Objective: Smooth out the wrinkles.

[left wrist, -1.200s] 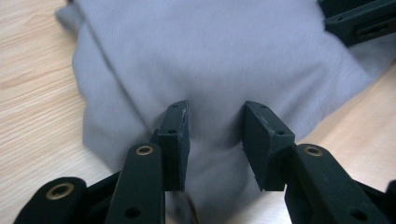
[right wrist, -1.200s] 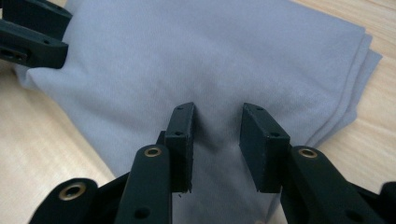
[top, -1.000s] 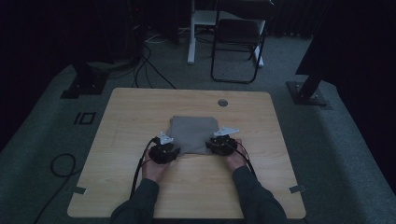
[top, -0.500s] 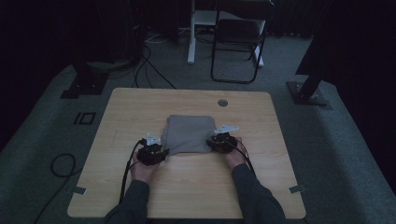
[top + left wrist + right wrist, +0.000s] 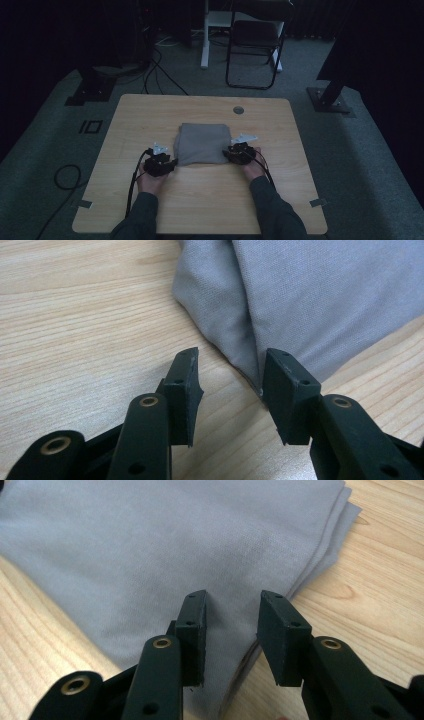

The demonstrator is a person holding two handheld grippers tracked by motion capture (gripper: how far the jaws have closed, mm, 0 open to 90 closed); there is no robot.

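Nearest the person, both forearms reach in over the pale wooden tabletop, each hand carrying a black two-jaw tool. The left tongs stand spread, and their jaws have just been opening: one pad rests over bare wood, the other sits right against the near left corner of the folded grey cloth, with no fabric between them, so that corner looks let go. In the high view the left tongs lie just beside the cloth's left edge. The right tongs are also spread, not pressed together; they hover over the cloth's near right corner, where stacked layers show at the edge, and the pads do not appear to press on the fabric. From above, the right tongs touch or nearly touch the cloth's right side. Further on, the folded grey cloth lies as a compact, fairly square packet in the middle of the tabletop, edges roughly aligned, several layers thick. Judging from this, the folding is mostly or wholly done: the packet is tidy and flat. What may be left is one more fold or a final squaring of the corners, then drawing both hands away. Beyond the tabletop a dark metal folding chair stands on the floor.
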